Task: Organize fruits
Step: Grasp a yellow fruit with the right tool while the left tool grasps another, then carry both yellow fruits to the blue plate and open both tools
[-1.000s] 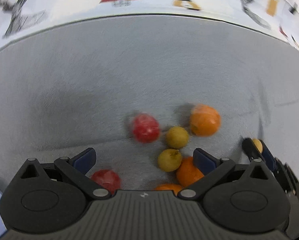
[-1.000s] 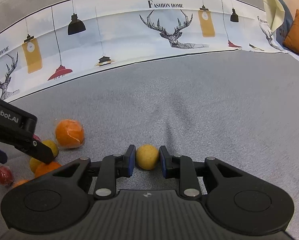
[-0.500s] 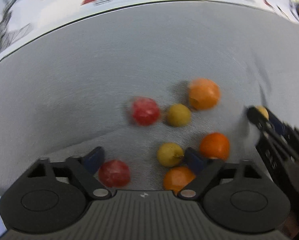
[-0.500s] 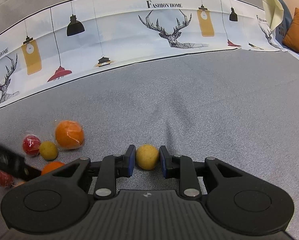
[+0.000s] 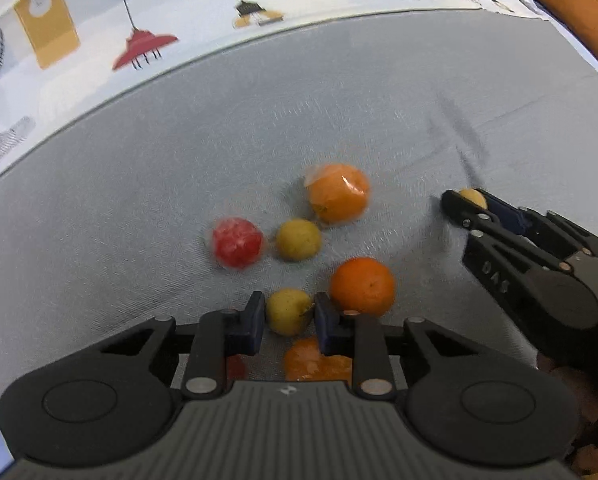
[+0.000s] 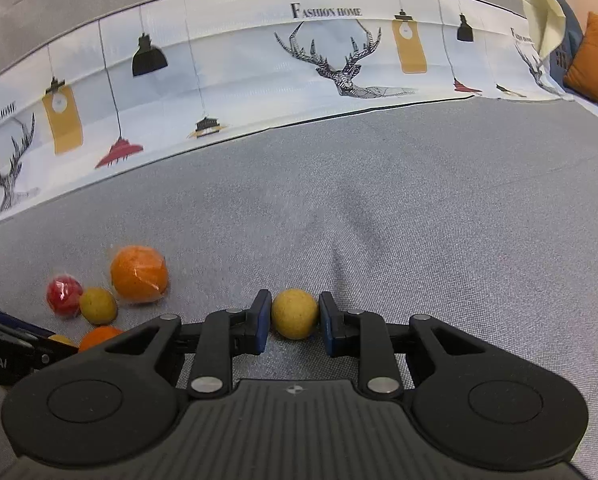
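Note:
My left gripper (image 5: 289, 316) is shut on a yellow-green fruit (image 5: 287, 310) low over the grey cloth. Around it lie a red fruit (image 5: 237, 242), another yellow fruit (image 5: 298, 239), a wrapped orange (image 5: 338, 193), a plain orange (image 5: 362, 286) and an orange (image 5: 317, 364) just under the jaws. My right gripper (image 6: 294, 316) is shut on a yellow fruit (image 6: 294, 313); it also shows at the right of the left wrist view (image 5: 469, 202). The fruit pile shows at the left of the right wrist view: wrapped orange (image 6: 139, 275), red fruit (image 6: 63, 295), yellow fruit (image 6: 98, 305).
The grey cloth surface (image 6: 419, 208) stretches right and ahead. A white printed fabric band (image 6: 259, 68) with deer and lamps runs along the back. An orange cushion (image 6: 595, 64) sits at the far right. A second red fruit (image 5: 235, 367) peeks under the left gripper.
My left gripper has shifted over the pile and closed its jaws on the yellow-green fruit. The right gripper has stayed still, holding its yellow fruit.

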{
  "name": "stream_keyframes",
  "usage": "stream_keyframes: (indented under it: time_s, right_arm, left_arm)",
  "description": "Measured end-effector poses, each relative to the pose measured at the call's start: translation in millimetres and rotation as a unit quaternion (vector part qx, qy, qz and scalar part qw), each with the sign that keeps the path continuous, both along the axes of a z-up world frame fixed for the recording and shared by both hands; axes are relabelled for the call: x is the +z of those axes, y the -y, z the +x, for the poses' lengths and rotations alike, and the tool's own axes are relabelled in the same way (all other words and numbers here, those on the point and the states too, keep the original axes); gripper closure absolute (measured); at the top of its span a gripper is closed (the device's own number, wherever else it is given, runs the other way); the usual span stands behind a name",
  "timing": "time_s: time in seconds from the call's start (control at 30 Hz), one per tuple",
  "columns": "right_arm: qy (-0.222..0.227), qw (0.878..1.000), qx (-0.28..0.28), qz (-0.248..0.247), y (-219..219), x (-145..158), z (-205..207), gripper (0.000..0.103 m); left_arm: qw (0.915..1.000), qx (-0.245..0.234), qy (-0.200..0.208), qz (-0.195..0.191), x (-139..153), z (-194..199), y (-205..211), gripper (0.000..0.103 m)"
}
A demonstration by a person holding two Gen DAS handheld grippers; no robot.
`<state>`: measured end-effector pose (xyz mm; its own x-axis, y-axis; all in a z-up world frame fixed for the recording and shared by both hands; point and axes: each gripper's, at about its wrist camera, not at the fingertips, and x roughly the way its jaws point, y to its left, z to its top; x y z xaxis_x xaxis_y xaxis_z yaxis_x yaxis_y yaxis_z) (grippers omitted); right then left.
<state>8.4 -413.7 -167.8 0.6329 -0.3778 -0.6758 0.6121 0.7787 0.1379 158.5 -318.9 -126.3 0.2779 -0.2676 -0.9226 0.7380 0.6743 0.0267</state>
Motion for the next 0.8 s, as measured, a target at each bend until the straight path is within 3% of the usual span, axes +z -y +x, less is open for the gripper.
stream_keyframes:
  time_s: [0.23,0.43,0.6,0.8]
  right_arm:
    - [0.040,0.998,-0.039,-0.025,5,11,-10,0.077]
    - [0.034,0.998,-0.022,-0.043,-8,20,-18,0.077]
    - [0.051,0.997,0.004,-0.050,-39,58,-41,0.077]
    - [0.087,0.991,0.092,-0.034,-106,112,-91,0.077]
  left_arm:
    - [0.9970,0.063,0.045,-0.006,48,-20,-22,0.074]
    - [0.9902,0.105,0.091,0.007,97,-57,-71,0.074]
    - [0.9849,0.148,0.090,0.006,128,-94,-129,0.074]
    - [0.9786,0.184,0.091,-0.009,154,-145,-201,0.074]
